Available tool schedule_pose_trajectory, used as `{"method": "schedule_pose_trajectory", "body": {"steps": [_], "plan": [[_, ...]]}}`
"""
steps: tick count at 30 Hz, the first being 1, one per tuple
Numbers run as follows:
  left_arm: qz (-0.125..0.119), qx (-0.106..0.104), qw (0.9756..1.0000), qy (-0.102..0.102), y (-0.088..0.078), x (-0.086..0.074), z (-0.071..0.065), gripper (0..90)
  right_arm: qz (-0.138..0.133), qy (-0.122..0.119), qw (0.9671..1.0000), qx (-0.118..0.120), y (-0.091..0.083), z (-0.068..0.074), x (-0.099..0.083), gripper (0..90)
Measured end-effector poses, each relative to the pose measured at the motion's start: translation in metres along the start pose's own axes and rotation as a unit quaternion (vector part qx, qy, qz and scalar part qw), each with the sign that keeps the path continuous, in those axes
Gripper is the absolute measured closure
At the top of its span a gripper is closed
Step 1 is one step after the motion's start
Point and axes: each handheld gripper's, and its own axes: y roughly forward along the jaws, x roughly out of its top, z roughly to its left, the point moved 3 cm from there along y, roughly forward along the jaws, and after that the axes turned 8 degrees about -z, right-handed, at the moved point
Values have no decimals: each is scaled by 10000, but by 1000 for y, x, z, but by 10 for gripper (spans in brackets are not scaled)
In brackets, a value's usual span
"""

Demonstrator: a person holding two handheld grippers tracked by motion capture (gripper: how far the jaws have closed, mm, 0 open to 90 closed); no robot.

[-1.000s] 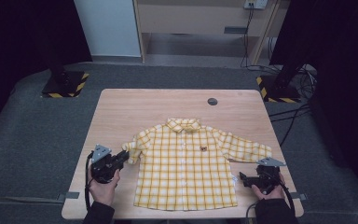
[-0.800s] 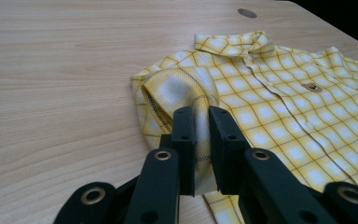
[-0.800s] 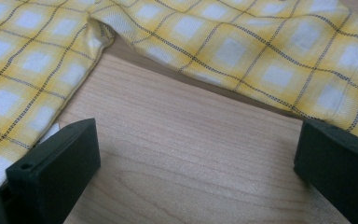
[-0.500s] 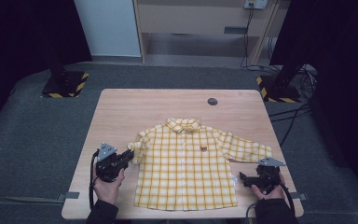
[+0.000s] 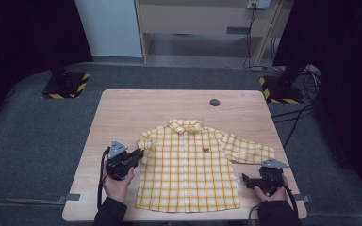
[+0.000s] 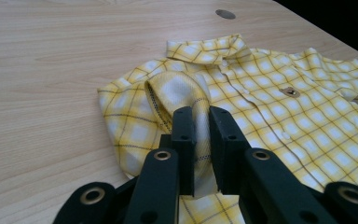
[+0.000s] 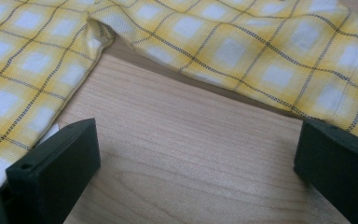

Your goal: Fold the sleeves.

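Your left gripper [image 6: 200,140] is pinching the yellow checked shirt's sleeve [image 6: 177,93] on the worktop [image 5: 136,108], right gripper [image 7: 196,158] spread beside the shirt [image 5: 188,169]; pull fast and the sleeve may slip out.

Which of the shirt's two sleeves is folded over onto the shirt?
The sleeve pinched by the left gripper; the other sleeve lies spread flat toward the right gripper.

No readable text, label, brand or number is showing anywhere. The yellow checked cotton shirt [image 5: 188,169] is carrying a small brown chest emblem [image 5: 206,150] — too small to read — and the yellow-and-black hazard stripes [image 5: 80,84] on the black floor stands are bearing no words.
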Motion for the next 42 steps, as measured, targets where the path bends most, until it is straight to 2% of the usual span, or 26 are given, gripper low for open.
{"method": "schedule_pose_trajectory", "body": {"steps": [12, 17, 22, 42], "plan": [[114, -115, 9998, 127, 10, -4, -11, 791, 0, 1, 10000, -1, 0, 0, 0, 2], [209, -207, 9994, 184, 20, -6, -20, 792, -1, -1, 10000, 0, 0, 0, 0, 3], [411, -247, 9983, 337, 33, -11, -29, 791, -1, -1, 10000, 0, 0, 0, 0, 2], [502, -439, 9970, 401, 48, -16, -44, 776, 0, 1, 10000, 0, 0, 0, 0, 2]]}}
